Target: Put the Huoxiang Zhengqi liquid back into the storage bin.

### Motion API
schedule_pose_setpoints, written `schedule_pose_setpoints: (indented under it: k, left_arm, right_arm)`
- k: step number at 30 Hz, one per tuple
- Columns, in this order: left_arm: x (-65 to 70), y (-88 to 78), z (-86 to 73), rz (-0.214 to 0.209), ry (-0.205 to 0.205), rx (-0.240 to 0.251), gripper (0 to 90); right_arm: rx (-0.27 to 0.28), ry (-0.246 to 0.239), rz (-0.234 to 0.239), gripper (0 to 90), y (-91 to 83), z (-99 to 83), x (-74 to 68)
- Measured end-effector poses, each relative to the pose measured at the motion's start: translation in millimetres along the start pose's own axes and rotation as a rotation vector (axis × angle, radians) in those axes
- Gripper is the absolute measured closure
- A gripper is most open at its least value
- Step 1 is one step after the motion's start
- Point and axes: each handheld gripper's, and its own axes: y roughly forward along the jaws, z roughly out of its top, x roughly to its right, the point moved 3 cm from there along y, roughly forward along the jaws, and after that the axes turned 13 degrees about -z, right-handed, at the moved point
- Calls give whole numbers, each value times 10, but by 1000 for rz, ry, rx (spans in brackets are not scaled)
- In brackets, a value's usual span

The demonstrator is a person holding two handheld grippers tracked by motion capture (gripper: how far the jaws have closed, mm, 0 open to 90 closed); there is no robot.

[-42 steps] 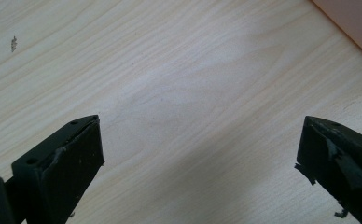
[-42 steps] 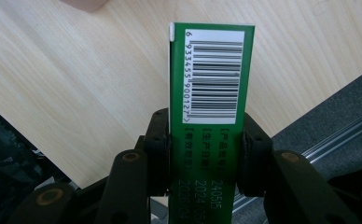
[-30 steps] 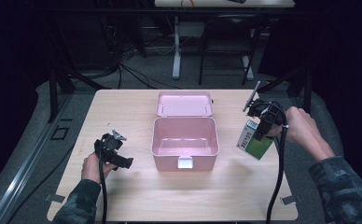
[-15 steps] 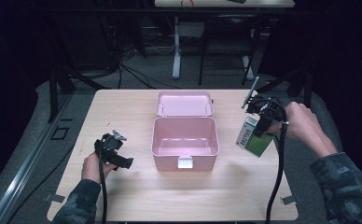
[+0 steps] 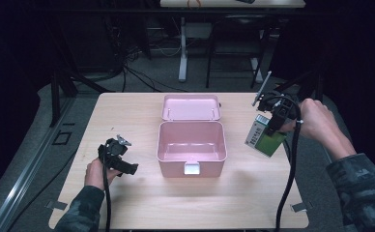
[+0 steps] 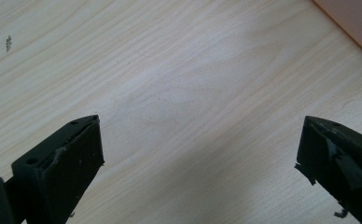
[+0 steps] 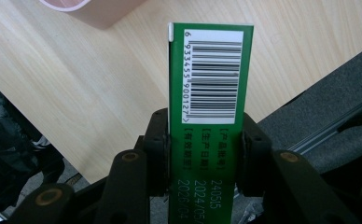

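A: Right gripper?
B: Clamped on the carton, pads pressed to both narrow sides. Plain in the right gripper view: green carton standing up between the jaws, barcode face toward the camera, printed date lines lower down.

A: Carton's place?
B: Off the table, held in the air over the right edge, tilted, just right of the box. Not touching the box. Wood and dark floor both visible beneath it in the right gripper view, with a pink corner at the top left.

A: Box?
B: Pink, mid-table, open, lid laid back flat behind it. White latch at the front wall. Inside looks bare, as far as the high view tells.

A: Left gripper?
B: Jaws spread wide, nothing between them. Held low over the left part of the table, well apart from the carton, left of the box. In the left gripper view, bare wood between the two black jaws and a pink edge at the upper right.

A: Hands?
B: Left hand wrapped round its gripper near the front left; right hand behind its gripper at the right edge. Camouflage sleeves on both forearms.
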Motion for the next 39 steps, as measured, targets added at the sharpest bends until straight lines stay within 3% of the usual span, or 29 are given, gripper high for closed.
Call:
schedule_pose_setpoints:
  k: [24, 39]
  left_arm:
    - [7, 14, 4, -5, 1, 1, 3]
    - [18, 28, 10, -9, 3, -5, 3]
  right_arm:
    - [18, -26, -31, 629, -361, 95, 47]
    - [32, -79, -62, 629, -536, 257, 3]
